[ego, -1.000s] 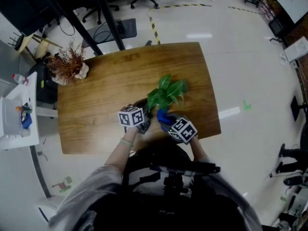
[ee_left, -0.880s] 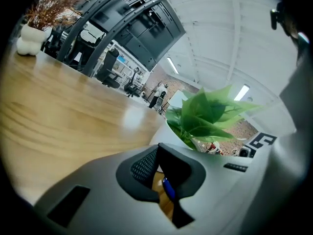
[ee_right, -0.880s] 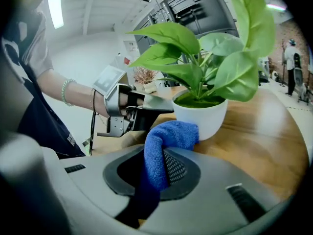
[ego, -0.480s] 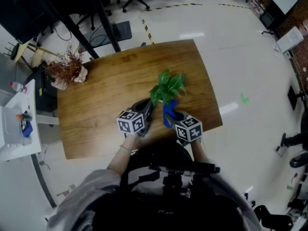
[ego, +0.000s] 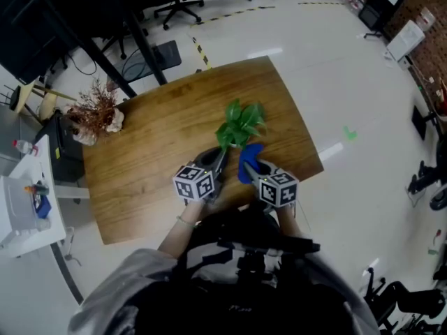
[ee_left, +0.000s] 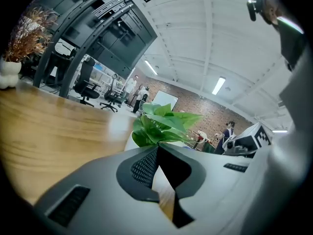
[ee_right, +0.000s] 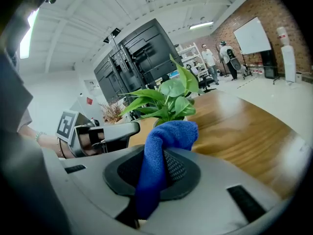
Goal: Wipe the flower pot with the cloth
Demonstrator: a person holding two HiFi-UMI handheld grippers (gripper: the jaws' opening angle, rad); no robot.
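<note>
A leafy green plant (ego: 239, 123) stands mid-table, and its leaves hide most of its white pot in the head view. The pot (ee_left: 128, 141) shows just beyond my left gripper (ee_left: 157, 153), whose jaws are shut with nothing between them. In the head view that left gripper (ego: 216, 159) sits at the plant's near left. My right gripper (ego: 251, 167) is at the near right, shut on a blue cloth (ego: 248, 158). The cloth (ee_right: 164, 141) sticks up from the right gripper (ee_right: 156, 168), close in front of the pot (ee_right: 159, 122).
The wooden table (ego: 154, 138) carries a dried-flower arrangement (ego: 94, 114) at its far left corner. A white side table (ego: 21, 201) stands left of it. Office chairs (ego: 178, 9) and dark desk legs lie beyond the far edge. People stand far off in the room.
The right gripper with the cloth has moved slightly up and right, toward the plant's base. The left gripper stays beside the pot. The head view has drifted.
</note>
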